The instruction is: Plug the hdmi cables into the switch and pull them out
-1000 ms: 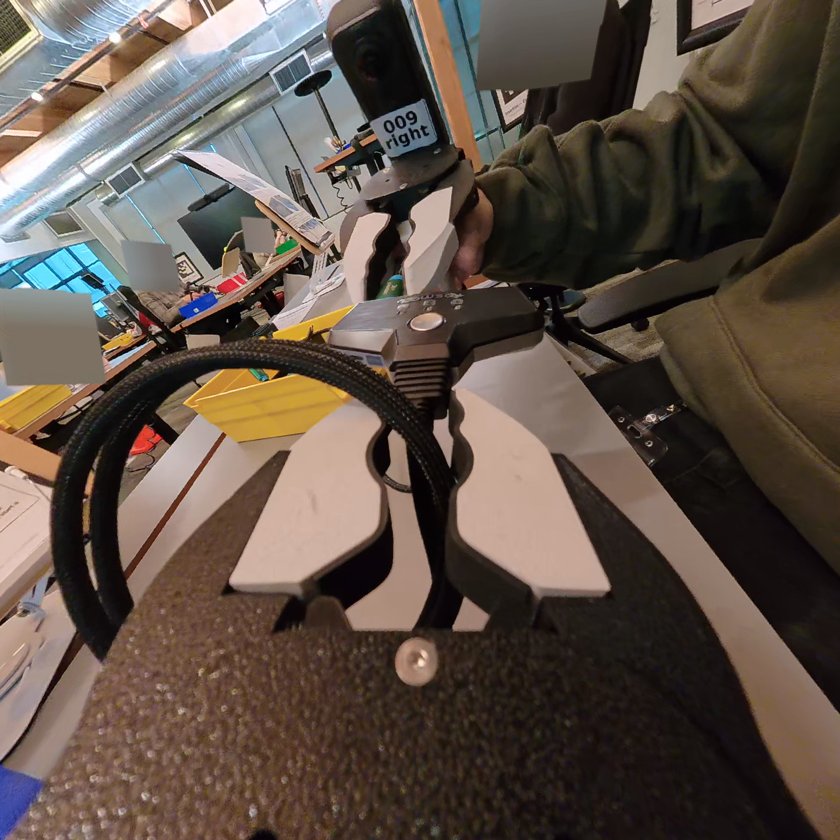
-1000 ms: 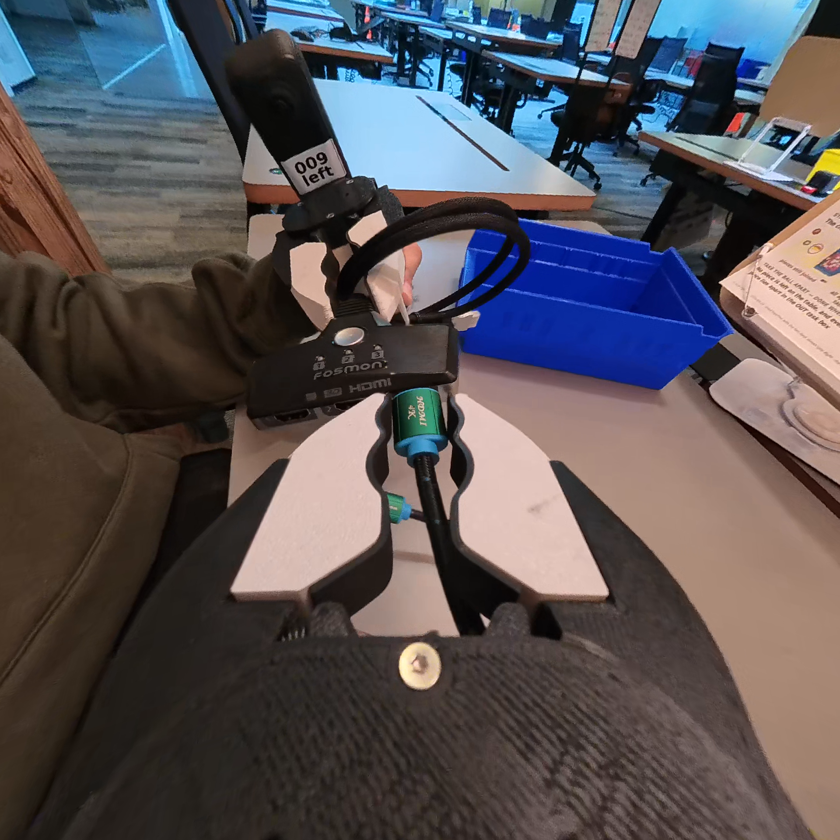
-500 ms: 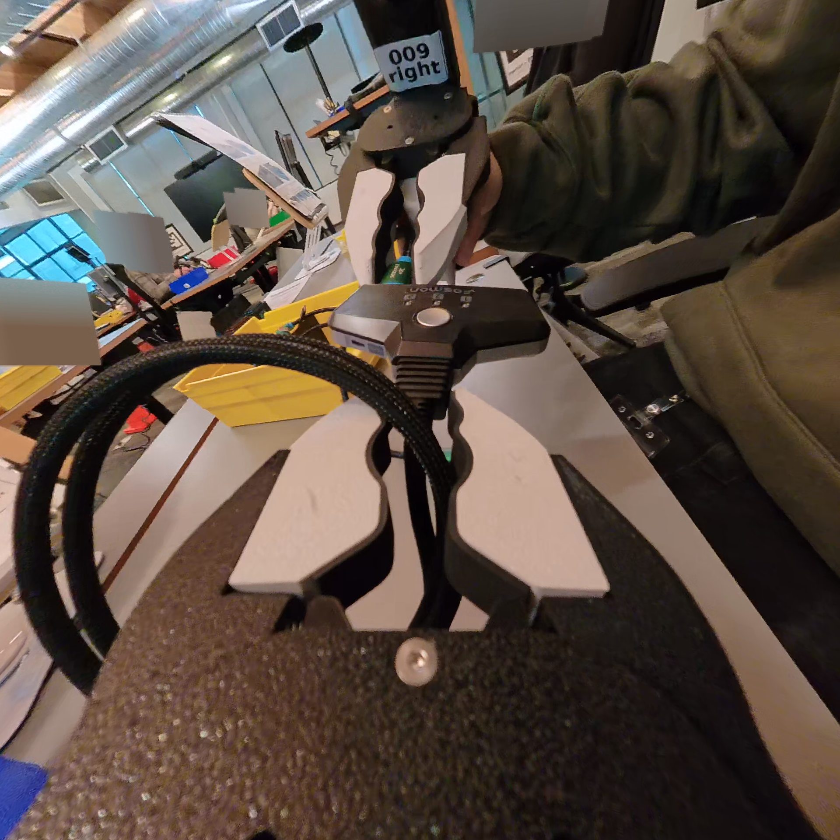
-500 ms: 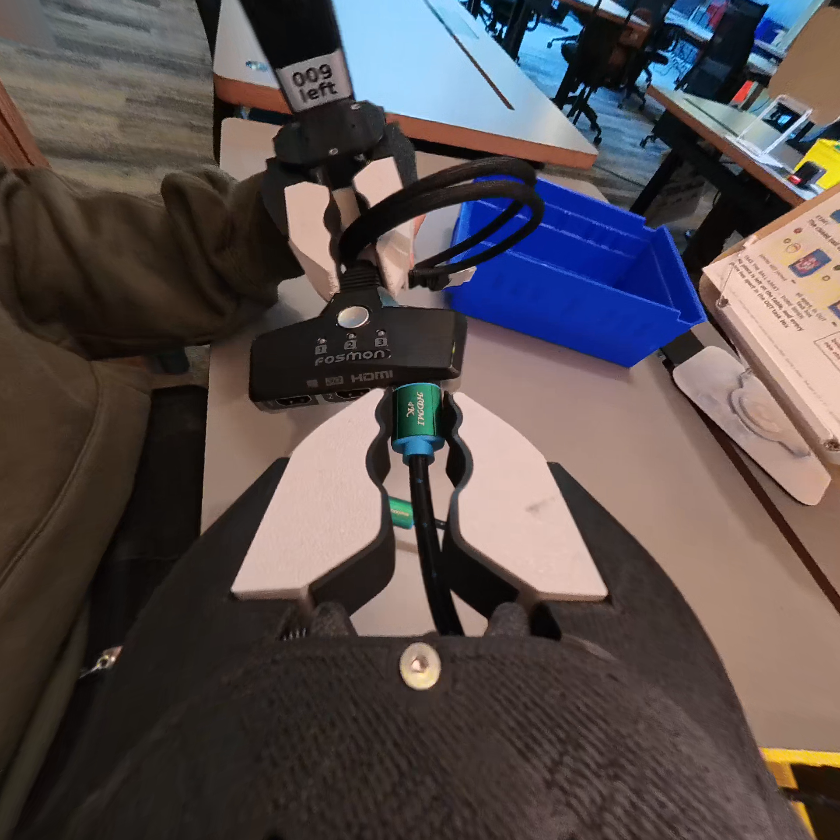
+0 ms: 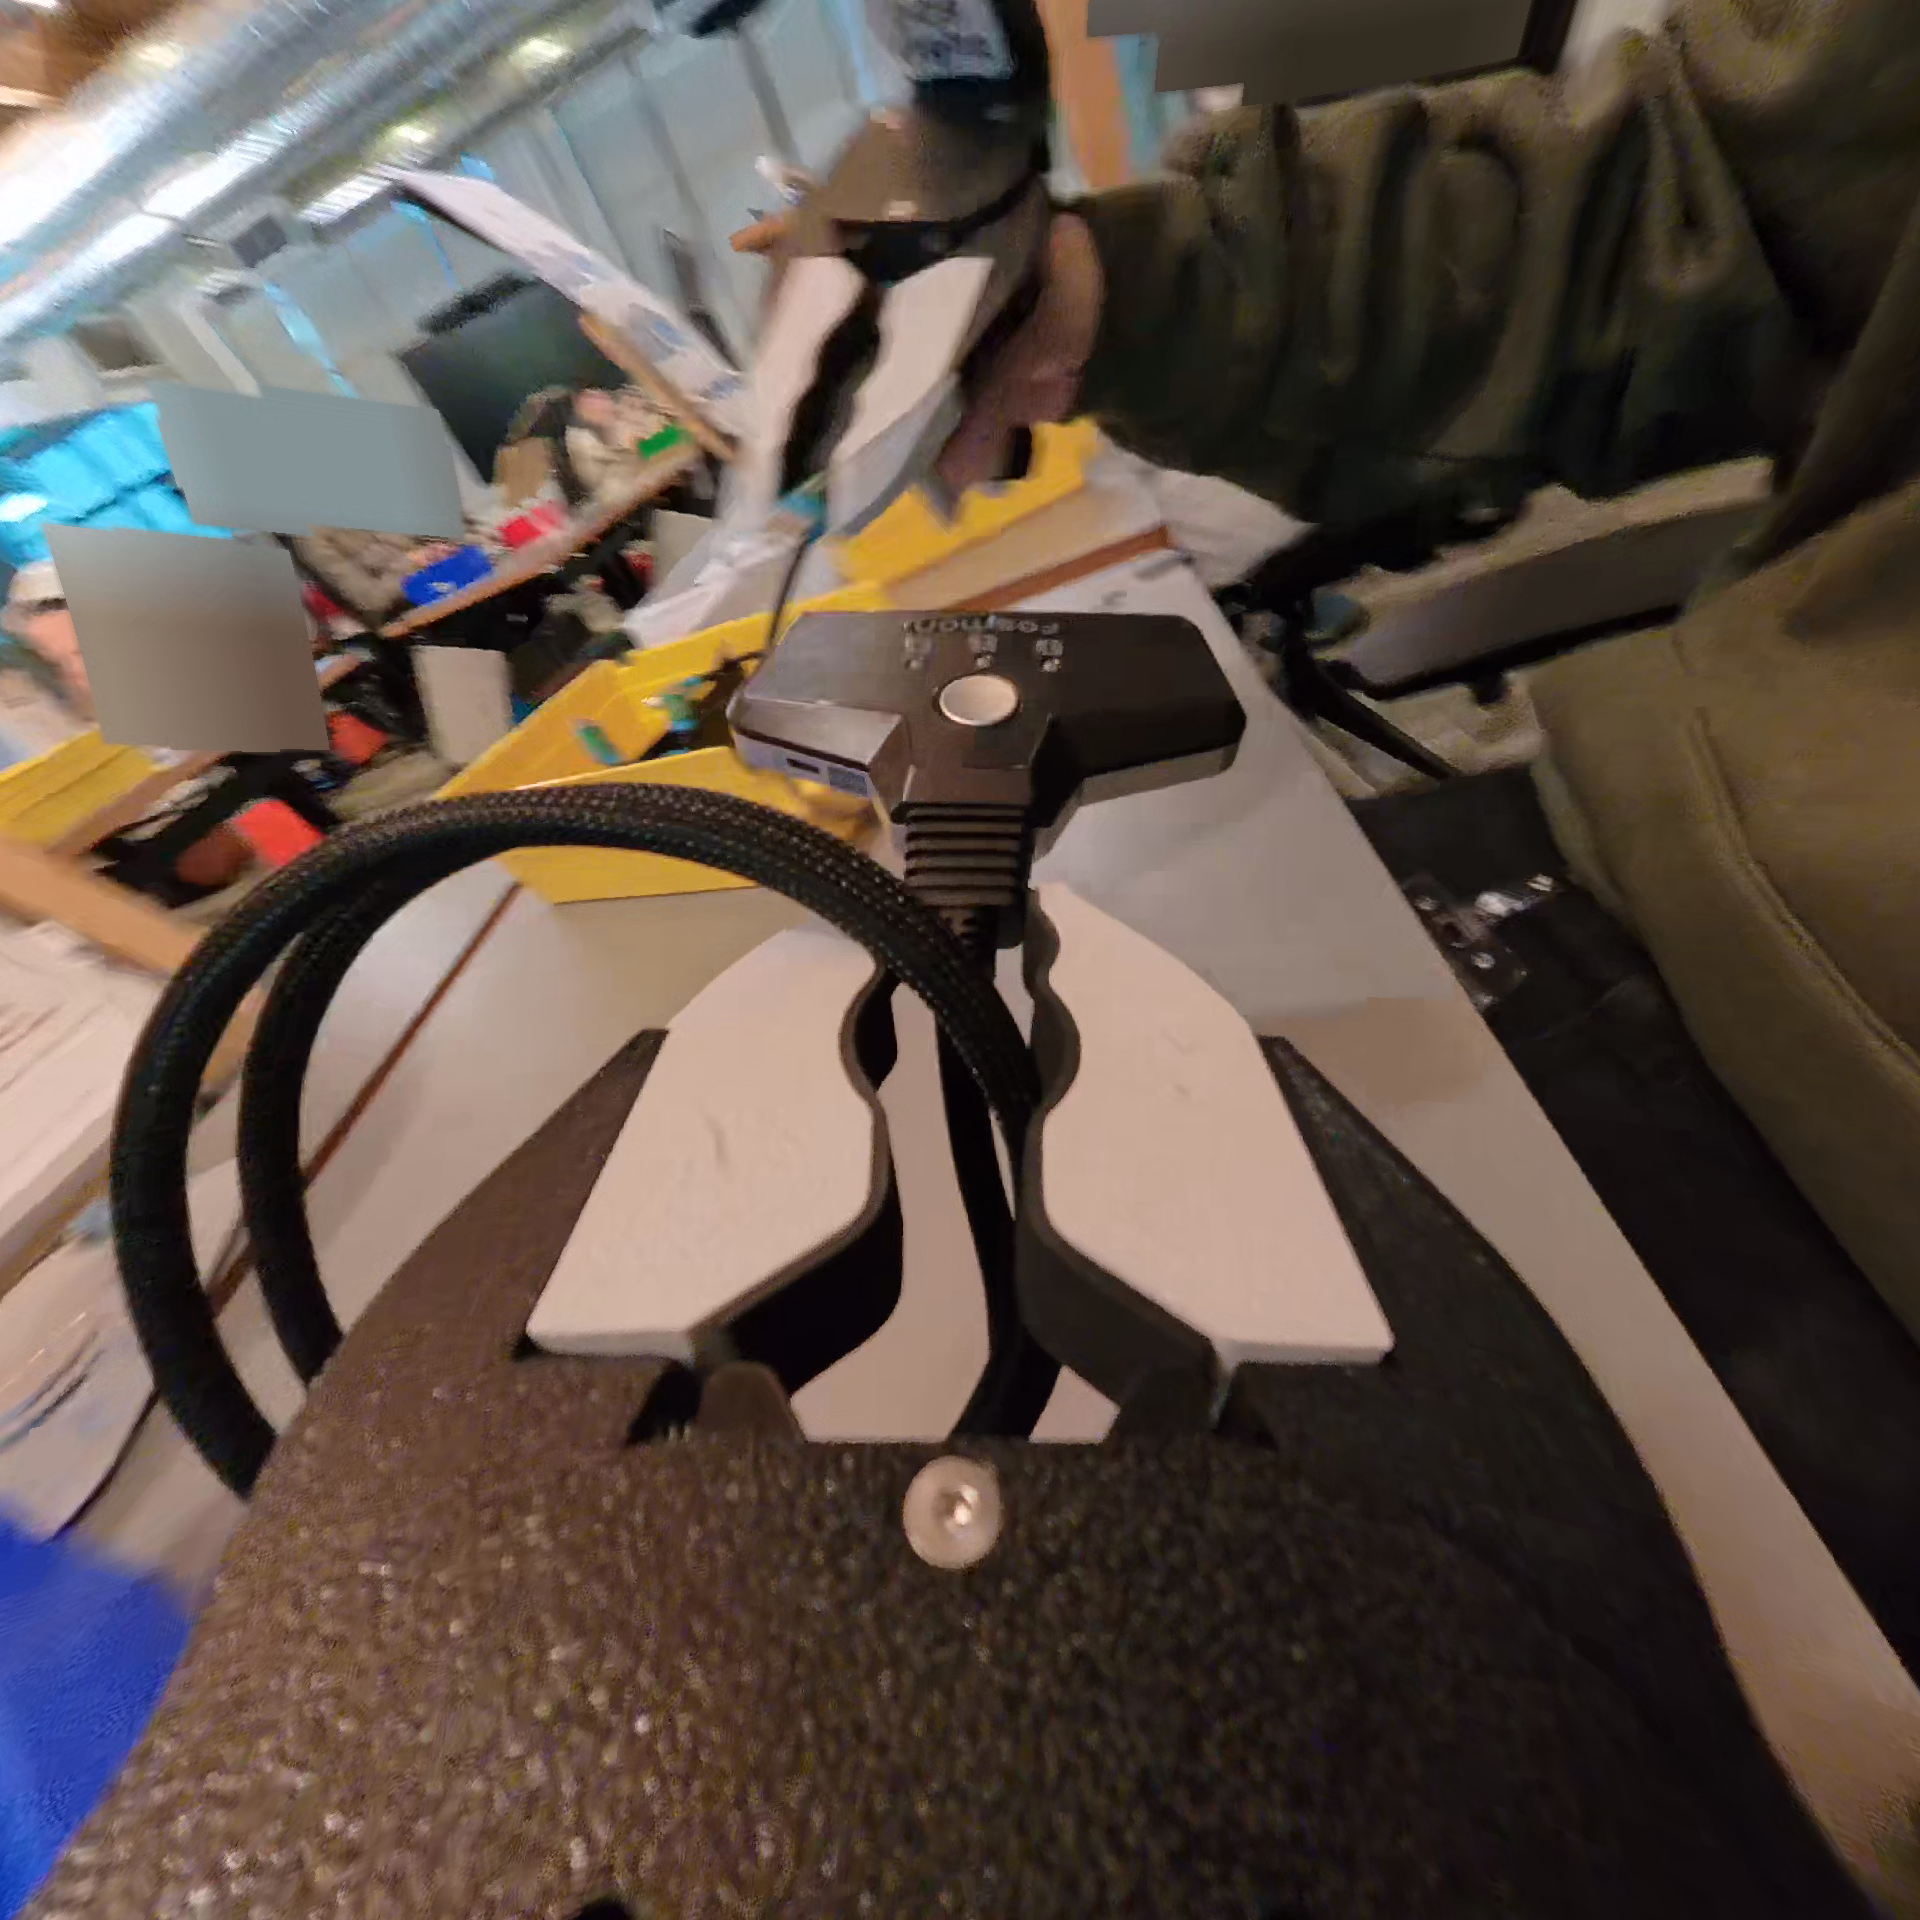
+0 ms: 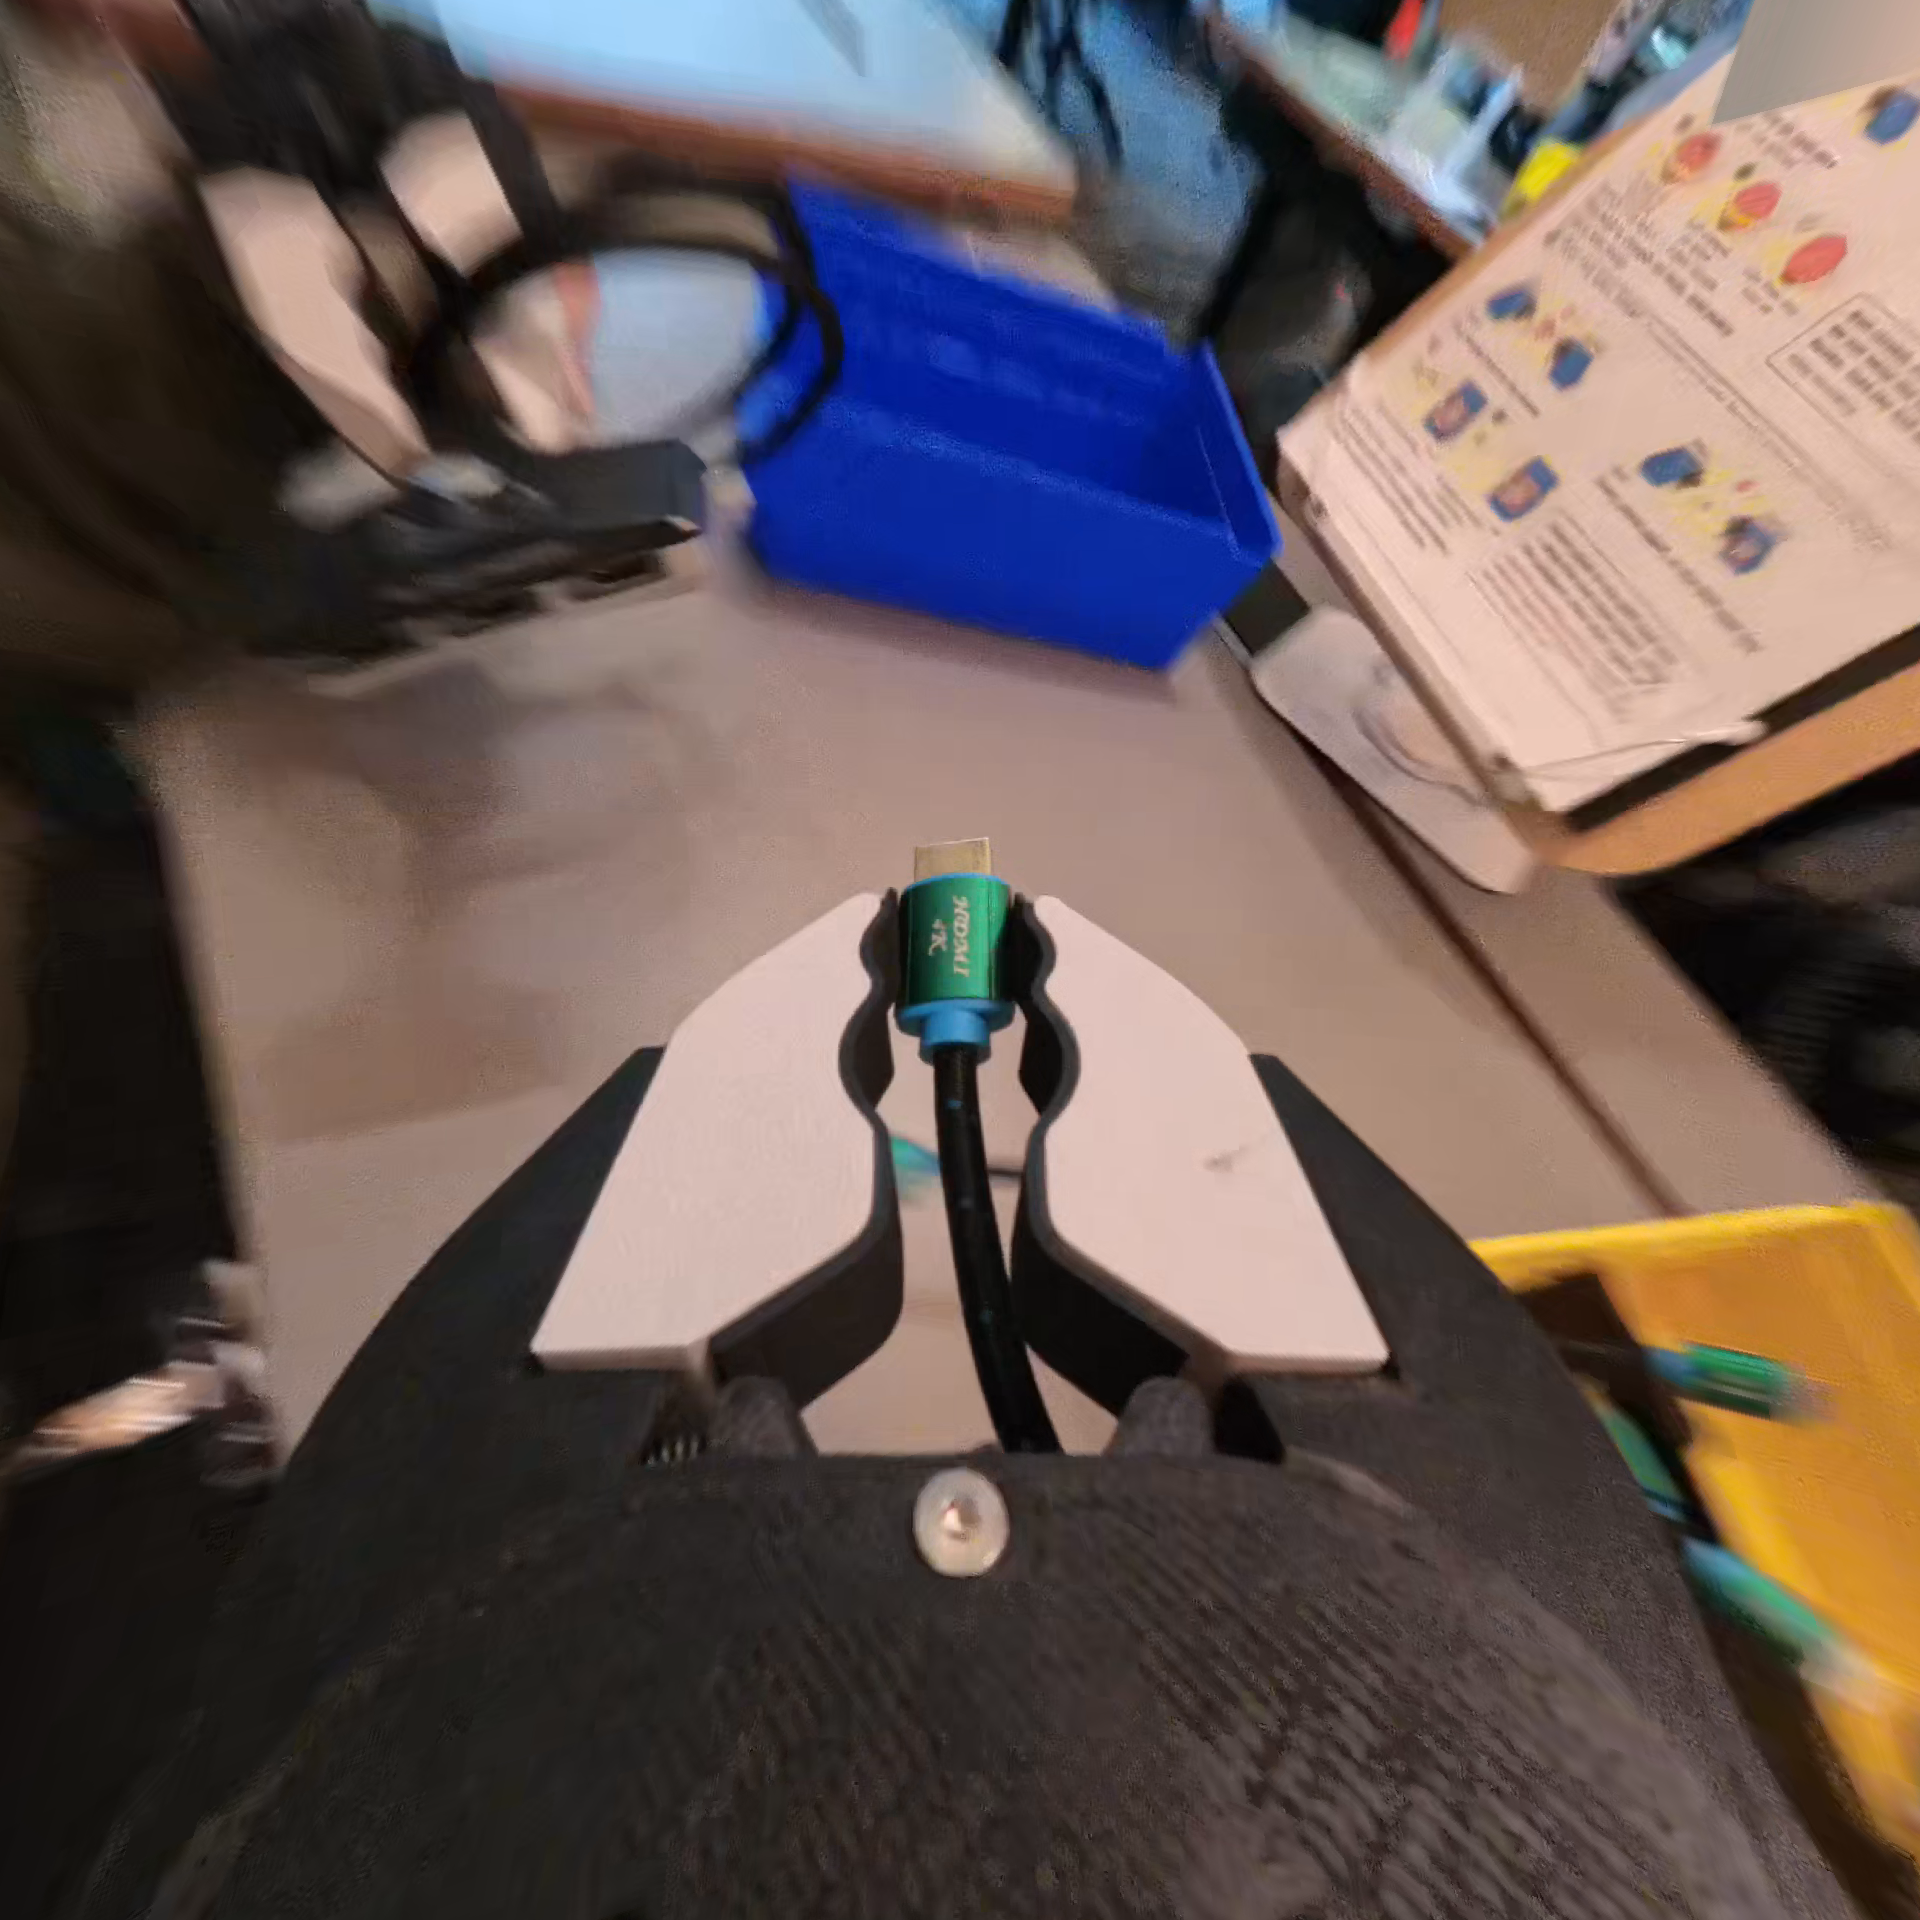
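My left gripper [image 5: 961, 935] is shut on the ribbed neck of the black HDMI switch [image 5: 987, 707], holding it above the grey table [image 5: 1226, 935]. The switch's black braided cable [image 5: 436, 862] loops off to the left. My right gripper [image 6: 956, 914] is shut on a green HDMI plug [image 6: 953, 961]; its bare metal tip [image 6: 951, 860] points forward, free of the switch. The switch [image 6: 540, 520] and the left gripper [image 6: 343, 312] show blurred at upper left of the right wrist view. The right gripper [image 5: 862, 374] shows blurred beyond the switch in the left wrist view.
A blue bin [image 6: 997, 457] stands on the table past the switch. A yellow bin [image 6: 1756, 1423] with more green-ended cables sits at lower right; it also shows in the left wrist view [image 5: 623, 790]. A cardboard instruction board [image 6: 1621, 436] leans at the right. A person's green sleeve [image 5: 1455, 270] is at upper right.
The green plug was seated in the switch; now it is out. My right gripper has drawn back and away with it, and both views are motion-blurred. The left gripper keeps holding the switch.
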{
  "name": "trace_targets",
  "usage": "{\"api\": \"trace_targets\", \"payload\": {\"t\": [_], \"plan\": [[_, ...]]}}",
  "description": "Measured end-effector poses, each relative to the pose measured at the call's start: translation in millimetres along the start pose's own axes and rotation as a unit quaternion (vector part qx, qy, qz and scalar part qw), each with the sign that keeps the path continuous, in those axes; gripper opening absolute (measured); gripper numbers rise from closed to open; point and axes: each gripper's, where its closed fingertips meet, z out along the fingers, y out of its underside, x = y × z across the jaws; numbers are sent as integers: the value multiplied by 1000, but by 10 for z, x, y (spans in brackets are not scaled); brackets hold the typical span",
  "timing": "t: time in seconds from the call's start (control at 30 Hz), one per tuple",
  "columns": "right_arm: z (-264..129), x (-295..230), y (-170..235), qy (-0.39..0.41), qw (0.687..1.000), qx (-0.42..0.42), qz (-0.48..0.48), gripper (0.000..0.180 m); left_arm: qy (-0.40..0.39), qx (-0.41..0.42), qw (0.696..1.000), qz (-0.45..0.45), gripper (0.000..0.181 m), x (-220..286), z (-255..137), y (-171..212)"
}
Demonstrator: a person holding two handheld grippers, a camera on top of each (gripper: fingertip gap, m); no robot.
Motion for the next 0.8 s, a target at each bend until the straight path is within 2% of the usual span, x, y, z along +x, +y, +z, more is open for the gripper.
{"api": "trace_targets", "payload": {"t": [0.03, 0.13, 0.2, 0.27, 0.3, 0.43, 0.5, 0.53, 0.67, 0.77, 0.8], "plan": [[-161, 45, -80, -24, 998, 45, 40, 21, -23, 9, 1000, -5, 20, -85, -115, -27], [-520, 485, -70, 57, 996, 54, 47, 21, -51, 32, 998, 4, 20, -159, -272, -112], [-730, 757, -202, 100, 987, 109, 61, 21, -54, 37, 998, 9, 21, -158, -306, -142], [-899, 1075, -200, 153, 977, 130, 72, 21, -47, 47, 998, 4, 20, -143, -306, -149], [-961, 1177, -225, 156, 971, 157, 86, 21, -45, 47, 998, 4, 20, -139, -294, -137], [-1028, 1512, -88, 166, 947, 229, 154, 21, -32, 33, 999, 2, 21, -104, -202, -95], [-1003, 1644, 64, 172, 923, 262, 222, 21, -24, 30, 999, 0, 21, -85, -155, -93], [-964, 1654, 125, 148, 910, 283, 263, 21, -20, 26, 999, 1, 21, -70, -133, -80], [-1083, 1929, 443, 143, 816, 397, 394, 22, -10, 17, 1000, -1, 21, -43, -62, -36], [-1383, 2250, 837, 160, 692, 498, 497, 21, -5, 18, 1000, -4, 21, -31, -36, -31], [-1425, 2323, 987, 159, 665, 512, 520, 21, -2, 18, 1000, -5, 21, -23, -33, -26]]}}
